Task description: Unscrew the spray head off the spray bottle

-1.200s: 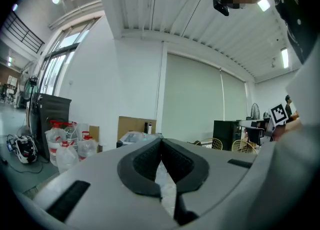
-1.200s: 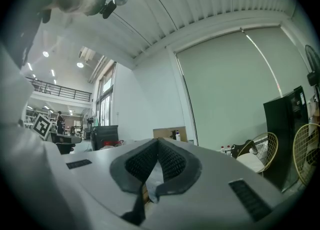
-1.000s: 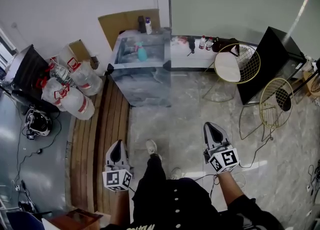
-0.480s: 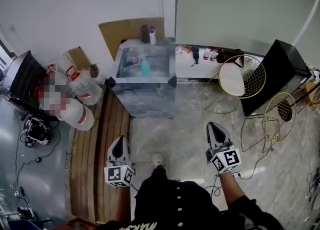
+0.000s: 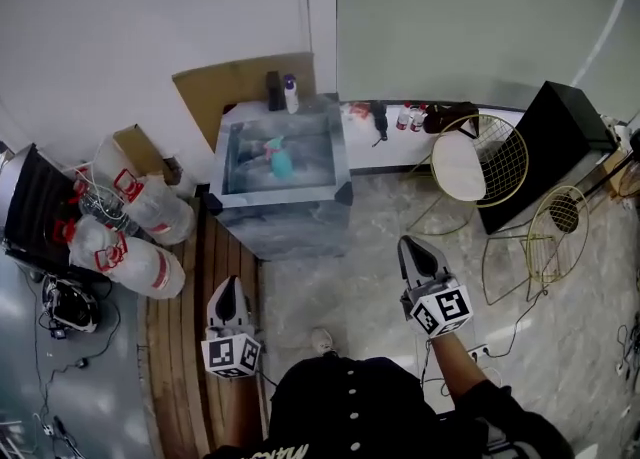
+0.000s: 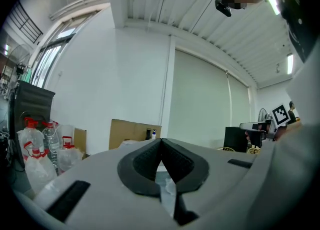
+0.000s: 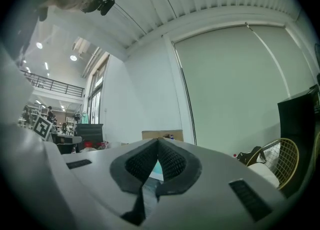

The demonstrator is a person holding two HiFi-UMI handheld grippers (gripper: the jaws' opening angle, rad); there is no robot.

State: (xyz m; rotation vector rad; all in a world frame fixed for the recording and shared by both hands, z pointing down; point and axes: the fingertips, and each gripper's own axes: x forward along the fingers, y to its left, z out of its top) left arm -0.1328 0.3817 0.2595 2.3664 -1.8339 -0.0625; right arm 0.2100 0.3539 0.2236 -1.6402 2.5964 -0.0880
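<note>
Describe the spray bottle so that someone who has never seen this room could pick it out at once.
Find the grey marbled table against the white wall, in front of the cardboard sheet. On its top sits the spray bottle, the only teal thing there; behind it stand a dark bottle and a white bottle.
</note>
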